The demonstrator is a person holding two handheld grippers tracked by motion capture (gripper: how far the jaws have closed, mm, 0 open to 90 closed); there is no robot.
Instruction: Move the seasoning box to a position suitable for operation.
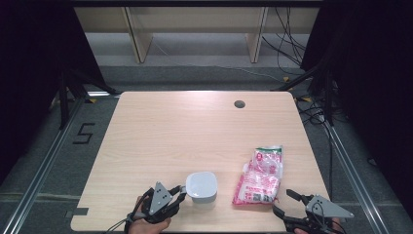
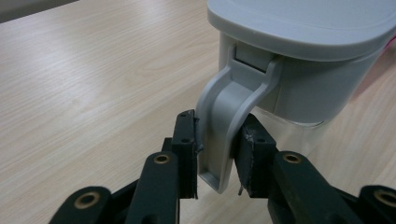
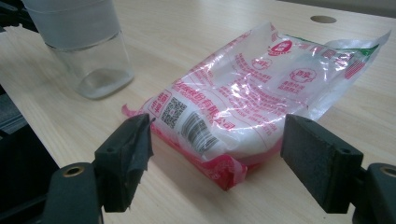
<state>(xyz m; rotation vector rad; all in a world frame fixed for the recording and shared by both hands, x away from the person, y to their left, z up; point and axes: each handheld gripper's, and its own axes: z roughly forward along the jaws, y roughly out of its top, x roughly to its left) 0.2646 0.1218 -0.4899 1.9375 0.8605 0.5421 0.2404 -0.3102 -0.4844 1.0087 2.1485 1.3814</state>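
Note:
A clear container with a grey lid [image 1: 201, 186] stands near the table's front edge, left of a pink and white plastic bag [image 1: 260, 175]. My left gripper [image 1: 182, 191] reaches it from the left. In the left gripper view its jaws [image 2: 217, 154] are shut on the grey latch [image 2: 229, 116] that hangs down from the lid [image 2: 303, 23], one pad on each side. My right gripper [image 1: 285, 202] lies at the front right, open. In the right gripper view the bag [image 3: 243, 88] lies just ahead of the wide jaws [image 3: 222, 140], untouched, with the container [image 3: 88, 51] beyond on the left.
The wooden table [image 1: 185, 131] has a round cable hole [image 1: 239, 104] at the back right. Dark stands and cables flank both sides on the floor. A wooden bench frame stands behind the table.

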